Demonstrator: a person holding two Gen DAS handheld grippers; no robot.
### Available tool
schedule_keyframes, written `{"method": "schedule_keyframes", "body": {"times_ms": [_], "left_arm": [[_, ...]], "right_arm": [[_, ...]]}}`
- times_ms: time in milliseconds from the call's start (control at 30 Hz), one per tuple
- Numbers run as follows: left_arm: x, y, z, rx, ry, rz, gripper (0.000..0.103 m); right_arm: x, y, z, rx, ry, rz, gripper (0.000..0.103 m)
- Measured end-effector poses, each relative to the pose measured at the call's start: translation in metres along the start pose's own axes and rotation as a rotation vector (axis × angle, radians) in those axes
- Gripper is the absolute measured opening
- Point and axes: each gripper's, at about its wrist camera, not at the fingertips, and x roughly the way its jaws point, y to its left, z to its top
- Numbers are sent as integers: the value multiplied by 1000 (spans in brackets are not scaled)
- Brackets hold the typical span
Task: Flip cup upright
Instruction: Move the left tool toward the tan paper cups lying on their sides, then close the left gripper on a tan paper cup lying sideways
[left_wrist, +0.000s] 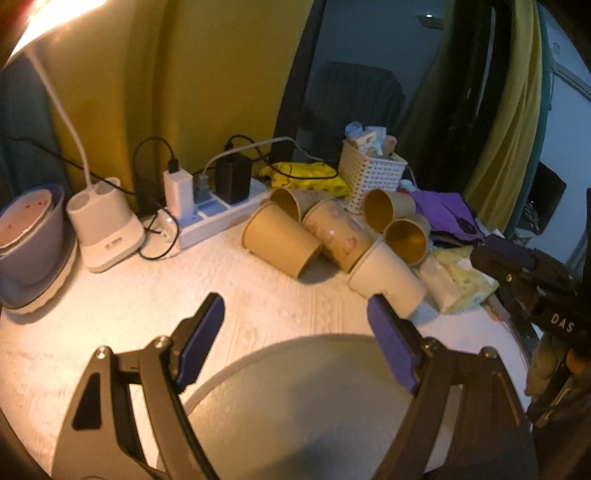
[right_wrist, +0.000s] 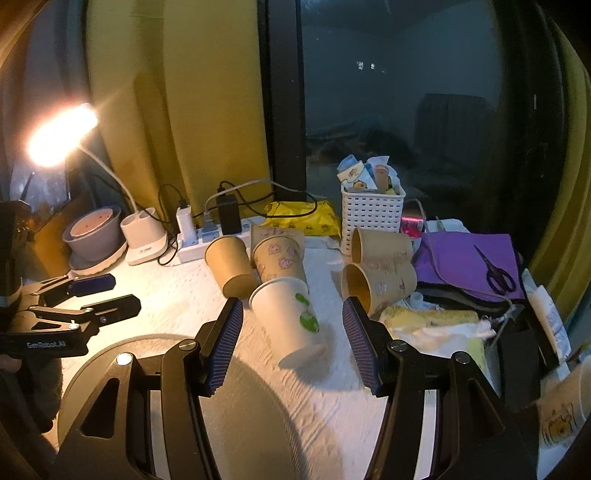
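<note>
A white paper cup (right_wrist: 291, 321) with green print lies on its side on the pale table (right_wrist: 332, 391), just ahead of the right gripper (right_wrist: 293, 345), whose jaws stand apart and empty; brown paper cups (right_wrist: 231, 267) lie tumbled close behind it; a white basket (right_wrist: 371, 218), power strip (right_wrist: 199, 243) and scissors (right_wrist: 496, 271) crowd the back; the left gripper (left_wrist: 295, 343) hangs spread, holding nothing.

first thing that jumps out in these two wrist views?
The heap of tipped paper cups mid-table: the white cup with green print lies on its side nearest, right between the open right gripper fingers, with brown cups toppled behind it. At far left the lit desk lamp glares over the power strip. The left gripper hangs open over the bare table.
</note>
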Motion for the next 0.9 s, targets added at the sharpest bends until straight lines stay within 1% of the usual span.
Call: {"method": "schedule_keyframes", "body": {"times_ms": [133,233,600,800,900], "left_arm": [[22,-2,10,0,12,-2,81],[38,0,15,-23,28,-3,81],[100,28,27,-226,114,-2,81],[127,30,36,-307,137,-38,81],[139,30,39,-340,149,-25,81]], "right_arm": [[14,-6,7,1,-9,12,59],[25,-11,13,1,-16,22,59],[61,-26,28,16,-13,50,59],[75,-35,28,35,3,53,59],[79,-41,26,50,13,51,59]]}}
